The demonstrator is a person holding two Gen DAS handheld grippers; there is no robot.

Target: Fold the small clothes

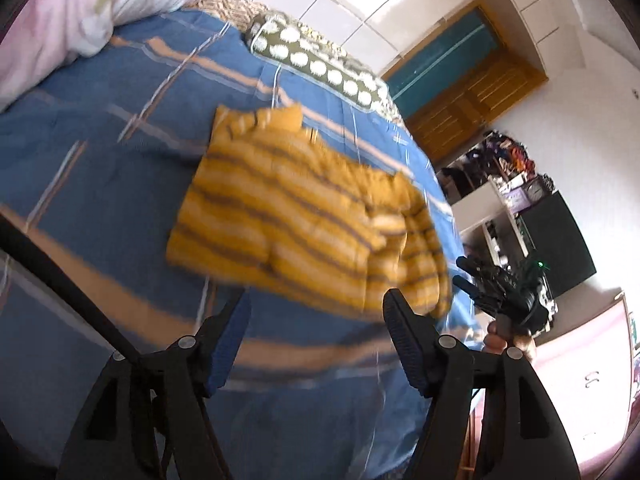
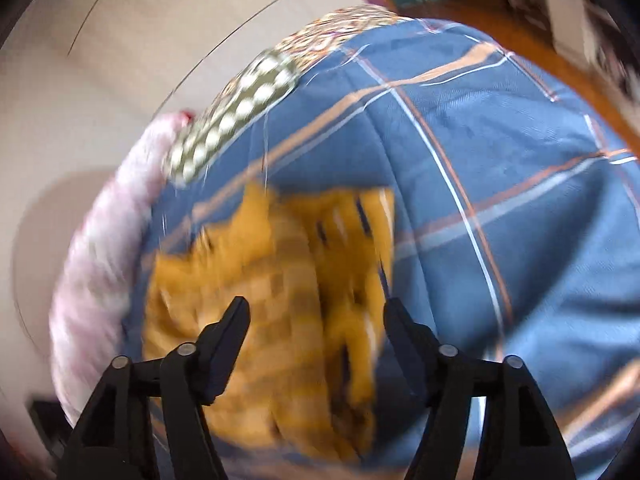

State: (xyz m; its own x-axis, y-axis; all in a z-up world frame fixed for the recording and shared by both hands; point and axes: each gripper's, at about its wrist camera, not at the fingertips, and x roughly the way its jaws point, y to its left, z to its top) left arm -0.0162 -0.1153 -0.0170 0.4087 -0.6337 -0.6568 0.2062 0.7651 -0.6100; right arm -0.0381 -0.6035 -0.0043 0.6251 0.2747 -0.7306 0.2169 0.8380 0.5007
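Small mustard-yellow striped knit garment lies partly folded on blue plaid bedsheet; left gripper and right gripper both agape, empty; soft, light, floppy; pinch near hem corners.

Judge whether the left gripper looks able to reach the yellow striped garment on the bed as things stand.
Probably yes. The left gripper is open, and the yellow striped garment lies on the blue bedcover just ahead of its fingertips, with nothing between them.
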